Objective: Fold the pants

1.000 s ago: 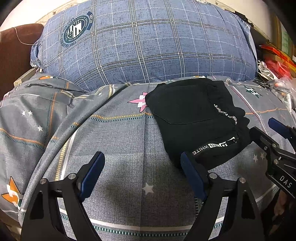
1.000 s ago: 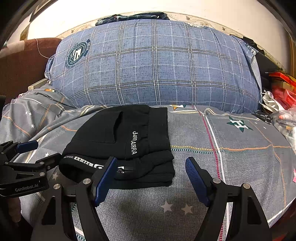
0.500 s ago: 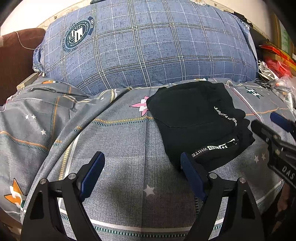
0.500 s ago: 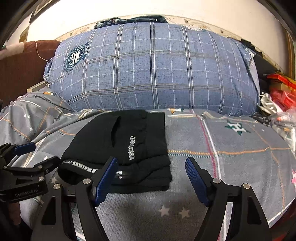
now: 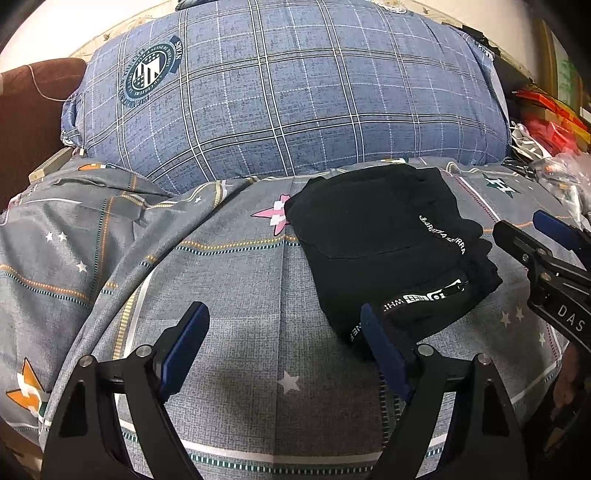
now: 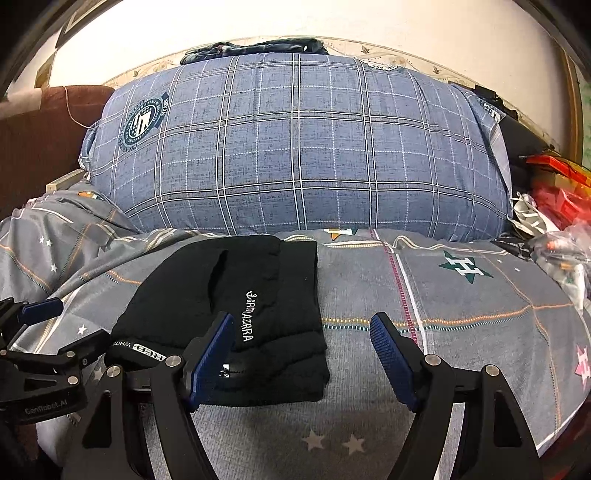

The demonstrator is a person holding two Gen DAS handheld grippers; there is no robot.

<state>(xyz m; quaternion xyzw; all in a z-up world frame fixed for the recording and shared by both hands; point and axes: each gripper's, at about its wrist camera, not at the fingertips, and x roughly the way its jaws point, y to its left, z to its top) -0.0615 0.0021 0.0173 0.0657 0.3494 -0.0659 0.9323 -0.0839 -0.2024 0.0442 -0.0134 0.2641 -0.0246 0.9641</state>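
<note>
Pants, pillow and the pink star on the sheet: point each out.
pants (image 5: 373, 236): left wrist view, flat top panel.
pillow (image 6: 295, 147): right wrist view, middle of the front.
pink star (image 5: 275, 218): left wrist view, its centre.

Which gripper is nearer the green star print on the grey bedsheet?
Right. The right gripper is open just left of the green star print; the left gripper lies farther left, beyond the folded black pants.

A blue plaid pillow lies on grey bedding below a pale wall.
</note>
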